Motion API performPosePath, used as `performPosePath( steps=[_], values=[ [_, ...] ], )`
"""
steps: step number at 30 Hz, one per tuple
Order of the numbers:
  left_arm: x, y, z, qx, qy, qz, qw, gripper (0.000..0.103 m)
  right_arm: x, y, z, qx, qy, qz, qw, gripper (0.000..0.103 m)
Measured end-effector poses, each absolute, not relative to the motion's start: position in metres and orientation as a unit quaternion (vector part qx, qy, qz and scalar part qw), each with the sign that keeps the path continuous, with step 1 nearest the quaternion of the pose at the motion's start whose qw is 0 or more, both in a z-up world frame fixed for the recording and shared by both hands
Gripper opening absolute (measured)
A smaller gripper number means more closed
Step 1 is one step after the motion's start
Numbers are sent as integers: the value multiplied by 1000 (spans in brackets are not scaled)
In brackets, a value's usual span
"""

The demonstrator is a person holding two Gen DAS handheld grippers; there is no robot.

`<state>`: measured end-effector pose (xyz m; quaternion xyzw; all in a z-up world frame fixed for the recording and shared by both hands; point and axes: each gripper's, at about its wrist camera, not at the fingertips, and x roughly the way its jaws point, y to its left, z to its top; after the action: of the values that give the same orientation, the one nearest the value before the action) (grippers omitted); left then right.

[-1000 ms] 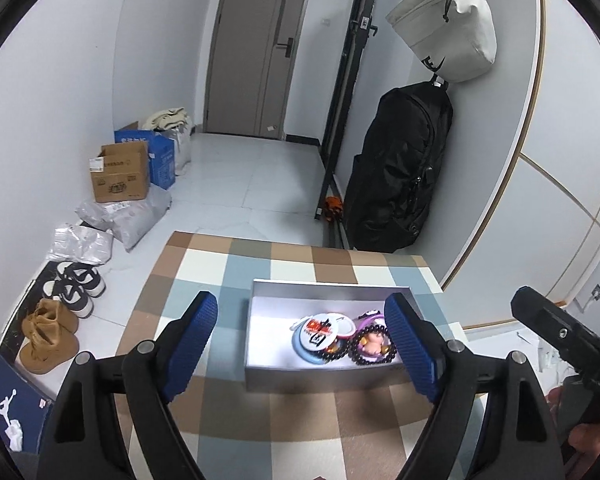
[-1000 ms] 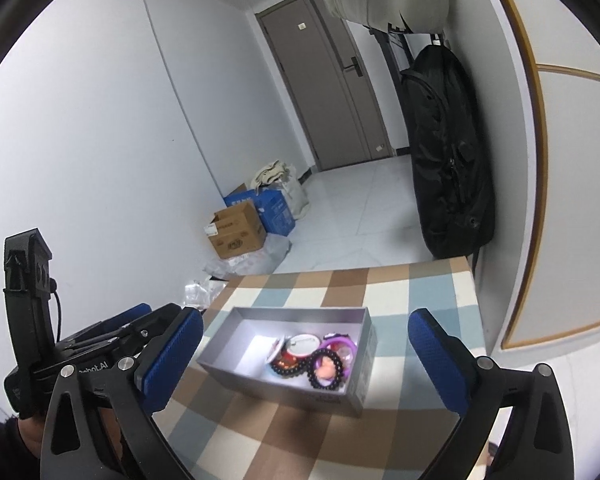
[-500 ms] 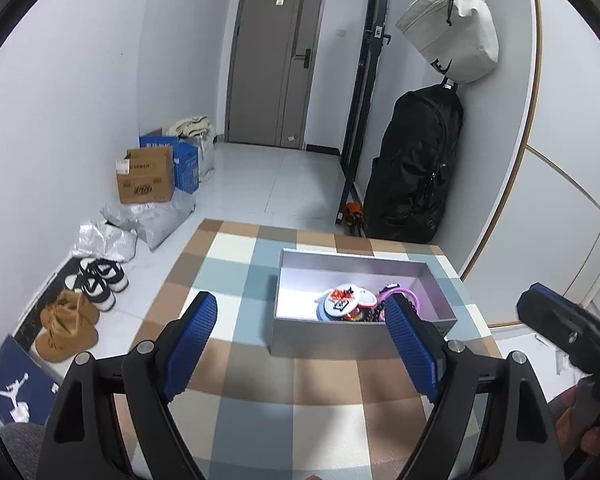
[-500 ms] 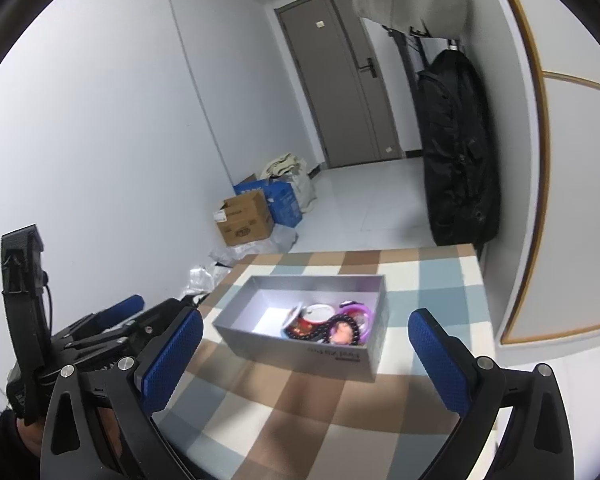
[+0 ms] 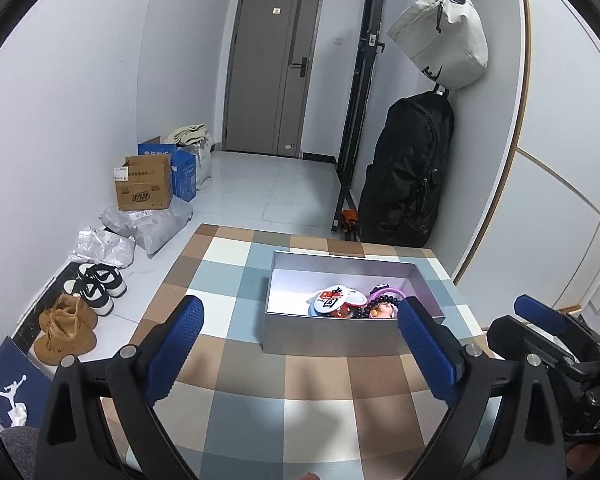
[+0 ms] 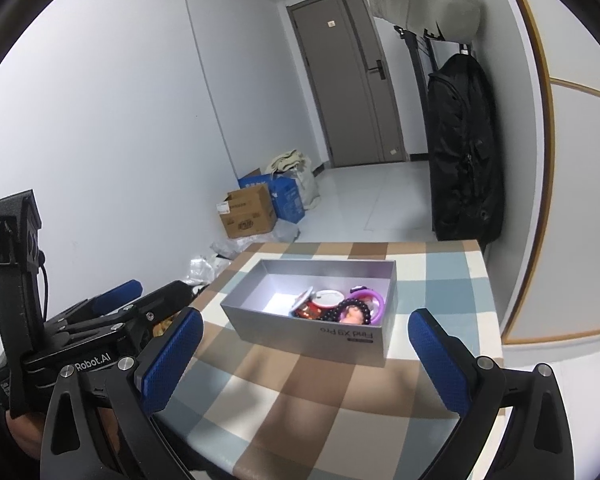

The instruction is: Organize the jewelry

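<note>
Pointing slightly downward over the near edge of the checkered table (image 5: pixel 228 264), both grippers are held side by side and well short of the grey box (image 5: pixel 332 334). The left gripper (image 5: pixel 300 344) is seen with its blue pads (image 5: pixel 178 342) spread wide and still opening, with nothing between them but bare tablecloth; the right pad only overlaps the box's near right corner in the left wrist view, and no contact can be made out. The right gripper (image 6: pixel 306 354) is likewise held open and empty, its pads standing either side of the box from the camera's angle without touching it. A bit of the hand (image 6: pixel 24 436) gripping the left tool is caught at the lower left of the right wrist view, mostly hidden behind the black frame. The box is parked toward the far right part of the table, lid off, with the jewelry piled at its right end: a dark bead bracelet (image 6: pixel 350 308), a purple ring-shaped piece (image 6: pixel 370 294), and some round red-and-white badges (image 5: pixel 332 300). The box's left half is left bare.
</note>
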<state>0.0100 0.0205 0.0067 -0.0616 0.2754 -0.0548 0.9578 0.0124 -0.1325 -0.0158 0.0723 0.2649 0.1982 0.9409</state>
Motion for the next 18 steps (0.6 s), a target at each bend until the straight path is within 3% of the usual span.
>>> performPosePath(
  steps=[18],
  values=[
    [5,16,7,-54,279,-55,957,95,11,-138,-20,74,276,184,940,103]
  ],
)
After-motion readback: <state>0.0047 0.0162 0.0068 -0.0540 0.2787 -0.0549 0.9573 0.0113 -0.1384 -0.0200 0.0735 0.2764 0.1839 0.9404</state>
